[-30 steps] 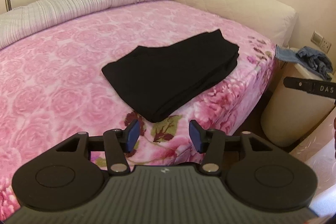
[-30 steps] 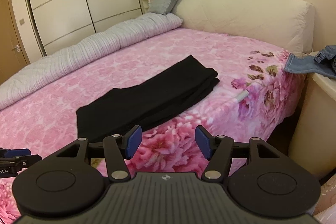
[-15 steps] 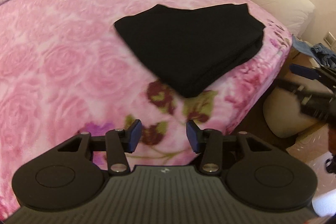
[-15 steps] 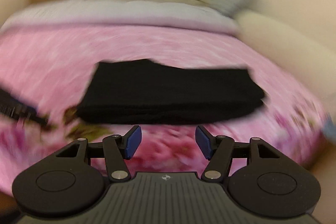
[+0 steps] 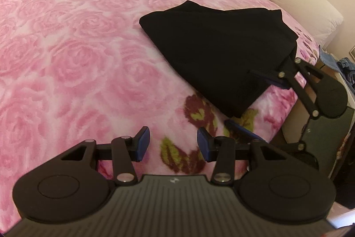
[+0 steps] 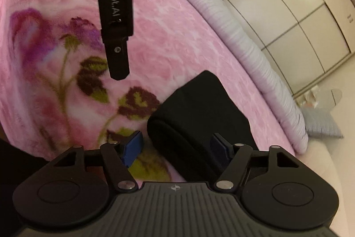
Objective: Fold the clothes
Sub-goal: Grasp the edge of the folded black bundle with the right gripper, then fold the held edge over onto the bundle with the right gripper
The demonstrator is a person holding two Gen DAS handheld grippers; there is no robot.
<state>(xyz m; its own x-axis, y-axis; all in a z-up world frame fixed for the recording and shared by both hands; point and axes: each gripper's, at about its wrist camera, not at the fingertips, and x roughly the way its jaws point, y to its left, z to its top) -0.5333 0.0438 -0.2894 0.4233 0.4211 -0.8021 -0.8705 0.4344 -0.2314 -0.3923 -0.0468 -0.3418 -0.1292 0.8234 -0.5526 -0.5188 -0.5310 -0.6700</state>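
Left gripper (image 5: 173, 143) jaws apart, empty, body lettered "GenRobot.AI"; right gripper (image 6: 177, 148) open, straddling folded black garment (image 5: 217, 54) edge.

A plain black folded garment (image 5: 217, 54) lies on a pink rose-patterned bedspread (image 5: 66, 54). Beside the garment the bedspread shows dark maroon flowers with green leaves. Beyond the garment runs a grey-striped quilt (image 6: 244, 41). Gripper pads (image 5: 143, 143) are blue.

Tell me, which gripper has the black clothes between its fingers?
The right gripper. Its open fingers sit on either side of the folded black clothes. The left gripper has only pink blanket between its fingers.
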